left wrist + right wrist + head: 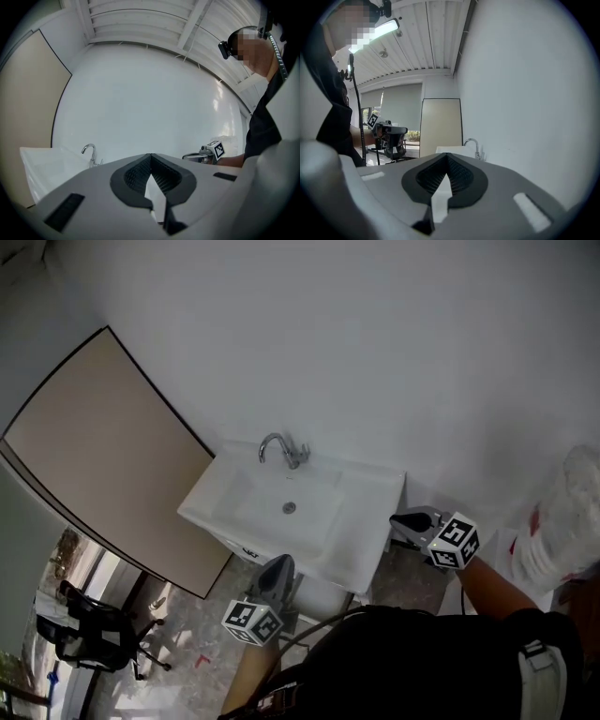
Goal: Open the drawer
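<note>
No drawer shows clearly in any view. The white cabinet [323,598] under the sink [370,521] is mostly hidden by the basin and my left gripper. My left gripper [278,562] hangs in front of the sink's near edge with its jaws shut and nothing between them. In the left gripper view its tips [151,157] meet. My right gripper [399,519] is at the sink's right corner. Its jaws meet at the tip [447,157] and hold nothing. Each gripper appears in the other's view, the right gripper [190,156] and the left gripper [399,131].
A chrome faucet [281,450] stands at the back of the sink against the white wall. A beige panel [103,456] leans at the left. An office chair [94,629] stands on the floor at lower left. A white bag [567,517] sits at the right.
</note>
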{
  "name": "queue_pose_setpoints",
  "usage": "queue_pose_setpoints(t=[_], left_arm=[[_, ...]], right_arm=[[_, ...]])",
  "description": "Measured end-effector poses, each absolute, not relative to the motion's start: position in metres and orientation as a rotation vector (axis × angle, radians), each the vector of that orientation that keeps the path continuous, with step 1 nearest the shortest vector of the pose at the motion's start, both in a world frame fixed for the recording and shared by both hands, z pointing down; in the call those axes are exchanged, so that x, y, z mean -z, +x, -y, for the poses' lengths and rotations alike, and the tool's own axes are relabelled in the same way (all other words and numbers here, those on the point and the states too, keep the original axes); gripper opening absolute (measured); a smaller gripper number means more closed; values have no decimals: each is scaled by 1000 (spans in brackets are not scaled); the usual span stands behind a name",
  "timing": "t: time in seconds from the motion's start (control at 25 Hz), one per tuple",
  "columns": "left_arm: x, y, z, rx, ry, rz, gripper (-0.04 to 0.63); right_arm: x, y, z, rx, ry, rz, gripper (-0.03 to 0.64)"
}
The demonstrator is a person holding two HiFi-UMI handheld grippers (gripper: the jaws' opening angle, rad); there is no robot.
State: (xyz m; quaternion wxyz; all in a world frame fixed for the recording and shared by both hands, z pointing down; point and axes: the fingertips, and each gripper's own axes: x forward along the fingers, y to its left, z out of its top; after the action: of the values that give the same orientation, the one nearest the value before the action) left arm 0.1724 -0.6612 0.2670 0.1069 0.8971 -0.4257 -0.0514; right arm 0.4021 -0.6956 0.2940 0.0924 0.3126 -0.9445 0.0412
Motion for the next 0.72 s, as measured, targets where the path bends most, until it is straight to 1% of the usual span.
queue_pose_setpoints(t=[0.2, 0.36, 0.56, 0.72], left_arm=[[-258, 169, 683, 152, 2642, 1293, 2], [-249, 147, 694, 146, 2673, 1258, 2], [-239, 111, 704, 135, 2722, 1154, 2], [-242, 98, 703, 123, 2756, 1101, 2]], right_arm=[[-292, 391, 721, -174, 885, 2830, -6], [-285, 373, 729, -181, 937, 2838, -6], [-267, 332, 739, -220, 1052, 2840, -6], [-266, 309, 730, -198, 1064, 2822, -6]])
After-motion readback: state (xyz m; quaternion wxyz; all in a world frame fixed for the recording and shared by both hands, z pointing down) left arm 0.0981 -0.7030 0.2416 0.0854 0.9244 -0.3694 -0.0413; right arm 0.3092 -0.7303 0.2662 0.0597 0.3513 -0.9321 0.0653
